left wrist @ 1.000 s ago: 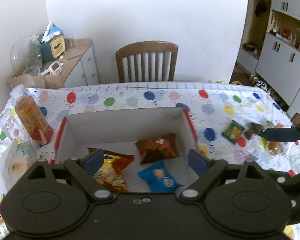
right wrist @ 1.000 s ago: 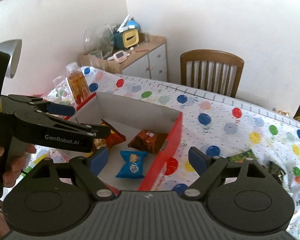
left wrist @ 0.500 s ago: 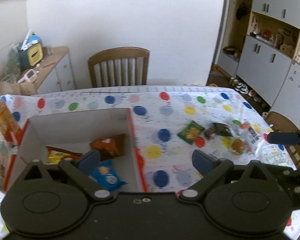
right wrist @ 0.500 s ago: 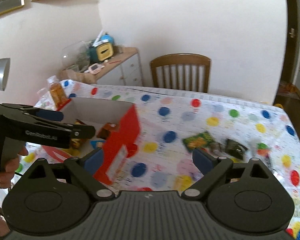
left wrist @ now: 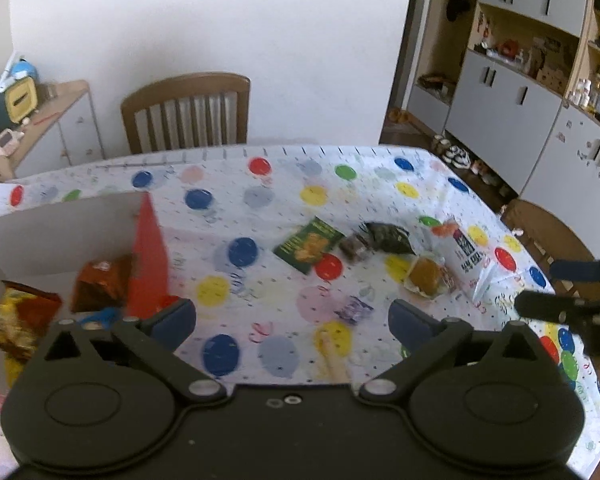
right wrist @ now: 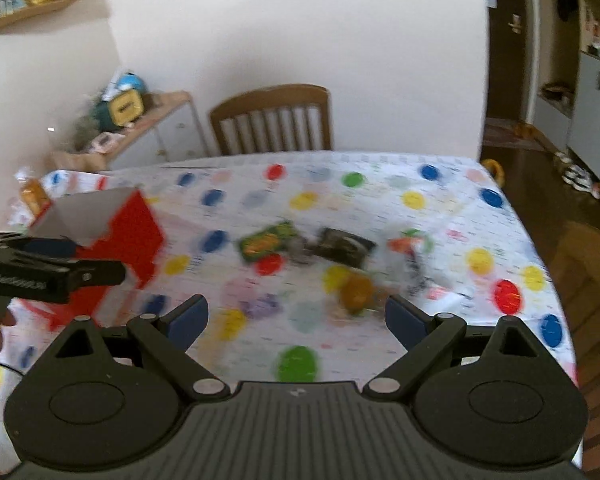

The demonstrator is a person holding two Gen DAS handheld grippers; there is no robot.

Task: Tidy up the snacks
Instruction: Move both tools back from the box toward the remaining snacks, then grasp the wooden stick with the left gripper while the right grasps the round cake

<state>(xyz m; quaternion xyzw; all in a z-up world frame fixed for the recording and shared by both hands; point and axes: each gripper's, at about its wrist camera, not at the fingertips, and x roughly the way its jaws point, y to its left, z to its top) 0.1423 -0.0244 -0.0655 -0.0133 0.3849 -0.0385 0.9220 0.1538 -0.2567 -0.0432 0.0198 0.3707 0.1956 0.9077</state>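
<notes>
A red box with white inner walls [left wrist: 146, 256] [right wrist: 128, 236] stands at the table's left; inside lie an orange-brown packet [left wrist: 100, 282], a yellow chip bag [left wrist: 20, 312] and a blue packet [left wrist: 100, 316]. Loose snacks lie in the middle of the spotted cloth: a green packet [left wrist: 309, 244] [right wrist: 266, 242], a dark packet [left wrist: 388, 236] [right wrist: 344, 246], a brown bun in clear wrap [left wrist: 426, 276] [right wrist: 356, 294], a white pouch [left wrist: 466, 252] and a small purple sweet [left wrist: 353, 309]. My left gripper [left wrist: 292, 318] is open above the cloth. My right gripper [right wrist: 296, 316] is open and empty, hovering before the loose snacks.
A wooden chair [left wrist: 188, 112] stands behind the table, a sideboard with clutter [left wrist: 32, 104] at the far left, grey cupboards [left wrist: 512, 96] at the right. Another chair back [left wrist: 552, 236] is at the table's right edge. A pale stick [left wrist: 334, 360] lies near the front.
Both grippers have swung right, away from the box and toward the loose snacks; the box has slid to the left edge of both views. Both stay open and empty.
</notes>
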